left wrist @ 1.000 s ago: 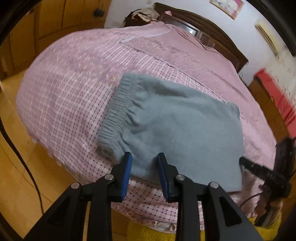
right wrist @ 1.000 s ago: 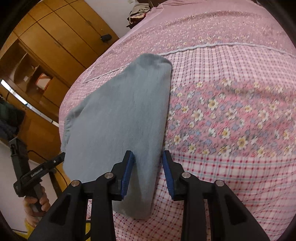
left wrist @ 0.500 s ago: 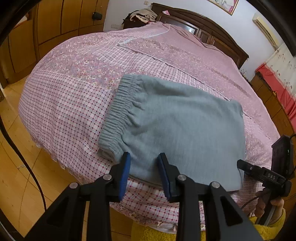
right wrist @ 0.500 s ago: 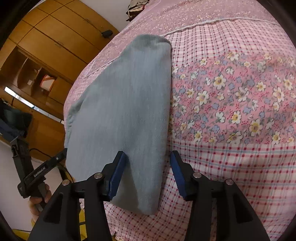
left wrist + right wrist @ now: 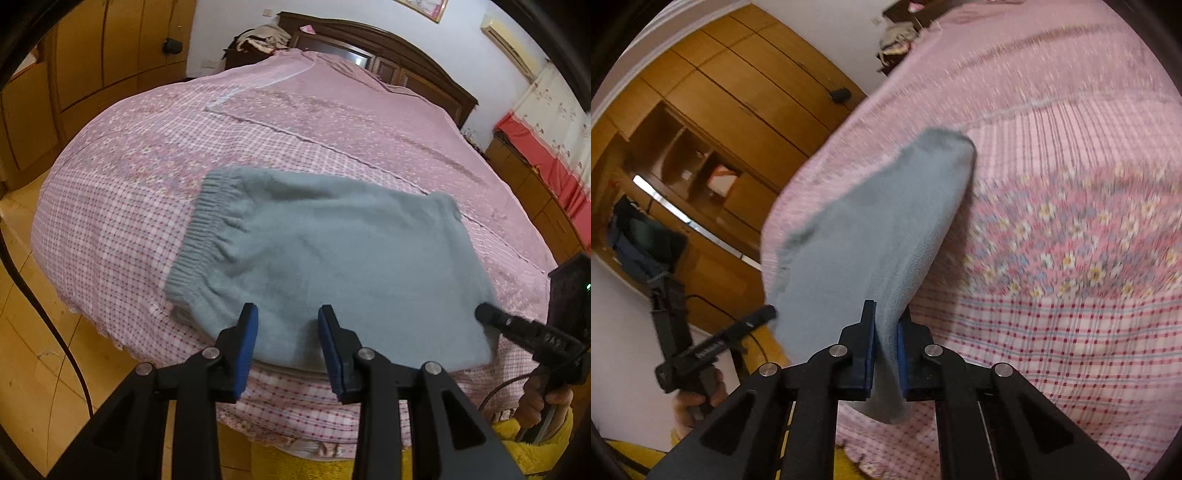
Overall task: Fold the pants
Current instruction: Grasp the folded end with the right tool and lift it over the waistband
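The grey-blue pants (image 5: 332,258) lie folded on the pink bedspread (image 5: 122,206), with the ribbed waistband (image 5: 199,236) at the left. My left gripper (image 5: 288,332) is open, hovering at the near edge of the pants and touching nothing. My right gripper (image 5: 886,343) is shut on the near right edge of the pants (image 5: 871,236) and lifts that corner off the bed. The right gripper also shows in the left wrist view (image 5: 491,317) at the pants' right edge. The left gripper shows at the left of the right wrist view (image 5: 764,314).
The bed (image 5: 1071,206) fills most of both views, with a dark wooden headboard (image 5: 388,48) at the far end. Wooden wardrobes (image 5: 701,129) stand to the left. A wooden floor (image 5: 33,325) lies below the bed's near edge.
My right gripper opened wider, then closed on the pants' edge and raised it. My left gripper drew back slightly and stayed open.
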{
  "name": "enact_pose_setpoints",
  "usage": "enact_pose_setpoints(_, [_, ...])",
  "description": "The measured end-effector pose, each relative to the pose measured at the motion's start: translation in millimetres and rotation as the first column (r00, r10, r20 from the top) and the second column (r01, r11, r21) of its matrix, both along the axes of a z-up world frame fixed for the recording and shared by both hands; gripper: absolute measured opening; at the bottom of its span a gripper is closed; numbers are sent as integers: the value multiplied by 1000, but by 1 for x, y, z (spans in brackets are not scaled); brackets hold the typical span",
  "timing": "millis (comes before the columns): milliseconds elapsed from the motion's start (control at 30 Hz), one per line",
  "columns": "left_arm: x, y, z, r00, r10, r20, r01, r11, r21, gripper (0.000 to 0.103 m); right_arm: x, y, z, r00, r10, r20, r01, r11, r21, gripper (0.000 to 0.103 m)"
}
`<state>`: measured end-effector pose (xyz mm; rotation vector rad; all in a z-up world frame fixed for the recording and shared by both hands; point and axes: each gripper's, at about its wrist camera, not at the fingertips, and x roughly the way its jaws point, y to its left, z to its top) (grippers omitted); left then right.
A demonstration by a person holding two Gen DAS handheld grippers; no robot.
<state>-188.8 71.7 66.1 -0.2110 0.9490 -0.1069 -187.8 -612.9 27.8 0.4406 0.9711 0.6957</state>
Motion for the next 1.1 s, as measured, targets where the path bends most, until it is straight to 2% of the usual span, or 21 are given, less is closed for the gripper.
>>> enact_pose_setpoints(133, [1,-10,2,999,-39,3,39,999,-22,35,-1,1,19,999,18,36,-18,1000,21,11])
enact_pose_setpoints(300, [-1,-29,1,996,-93,11,93,996,-10,36,-3,13,44,994,49,95,-52,998,20,11])
enact_pose_setpoints(467, [0,-35,-5,995,-97,8,97,995,-5,41,-1,21,53,991,63,115,-62,998,-11,11])
enact_pose_setpoints(533, [0,-35,-3,995,-99,9,99,995,-9,41,2,24,46,996,48,80,-46,998,-35,12])
enact_pose_setpoints(633, [1,-34,-2,995,-98,9,98,995,-17,41,10,9,18,1000,12,-14,-12,999,-51,14])
enact_pose_setpoints(700, [2,-34,-3,995,-97,6,97,995,-19,41,16,-1,-2,997,-22,-78,18,998,-57,23])
enact_pose_setpoints(767, [2,-34,-4,995,-95,3,95,995,-14,41,23,-7,-17,991,-74,-111,67,995,-73,26])
enact_pose_setpoints(867, [3,-34,-5,995,-95,0,95,995,-12,42,36,-16,-32,984,-88,-154,88,996,-12,32])
enact_pose_setpoints(967, [4,-35,-6,996,-95,-1,95,995,-4,42,45,-16,-41,984,-67,-166,73,997,35,33])
enact_pose_setpoints(1100, [6,-36,-8,996,-93,-3,93,996,1,45,50,-9,-48,992,-28,-119,34,998,49,34])
